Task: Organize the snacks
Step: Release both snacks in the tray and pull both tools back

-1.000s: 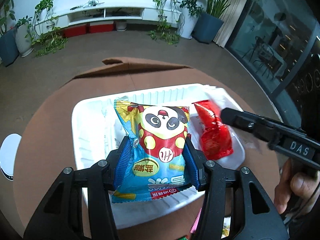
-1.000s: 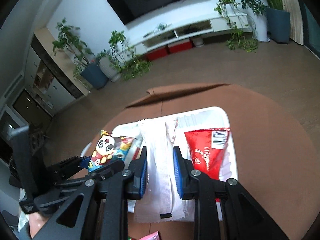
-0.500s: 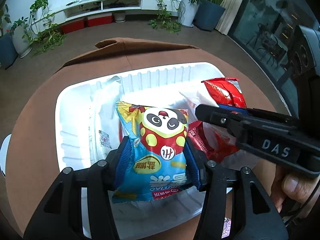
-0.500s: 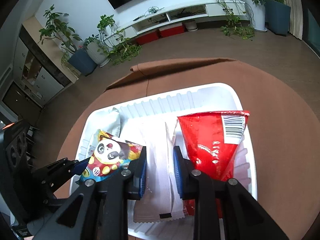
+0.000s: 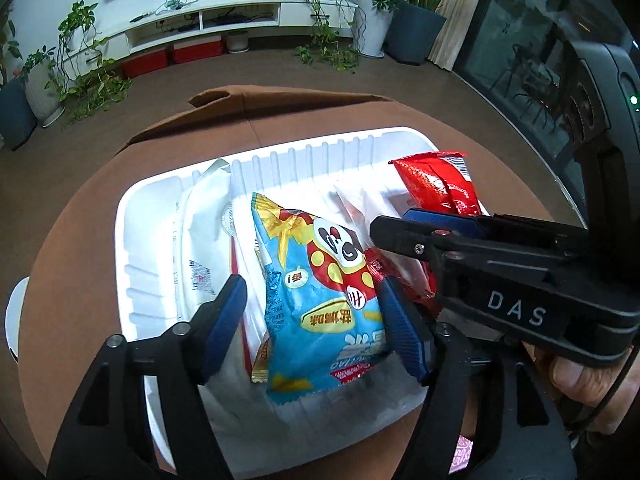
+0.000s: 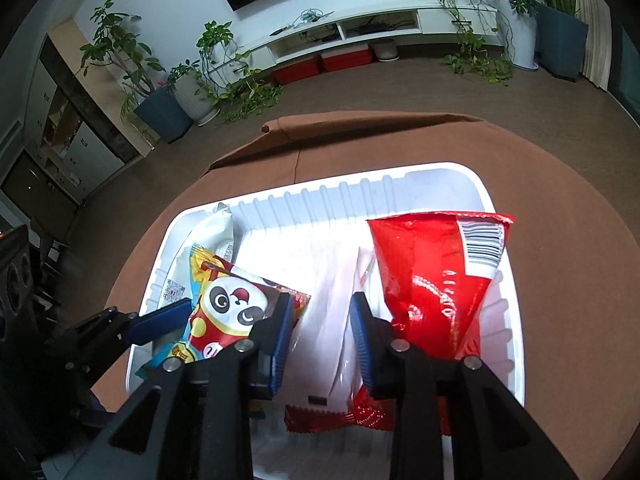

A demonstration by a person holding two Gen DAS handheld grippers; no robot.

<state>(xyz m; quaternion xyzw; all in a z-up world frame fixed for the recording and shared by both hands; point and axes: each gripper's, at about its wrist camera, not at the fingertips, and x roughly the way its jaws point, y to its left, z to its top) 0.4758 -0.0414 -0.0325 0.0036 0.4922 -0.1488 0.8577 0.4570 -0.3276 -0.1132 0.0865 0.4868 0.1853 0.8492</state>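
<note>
A white ribbed tray sits on a round brown table. My left gripper is open over the tray; the blue panda snack bag lies between its fingers, touching the right pad only. My right gripper stands with its jaws apart around a clear white packet that lies in the tray; the pads are near it but not pressing. A red snack bag lies at the tray's right. A white packet lies at the tray's left.
The brown table has bare cloth around the tray. A pink wrapper lies near the front edge. A white stool stands left of the table. Plants and a TV shelf are far behind.
Both grippers have moved down into the tray. My left gripper has opened and let go of the panda bag. My right gripper's jaws have widened around the white packet.
</note>
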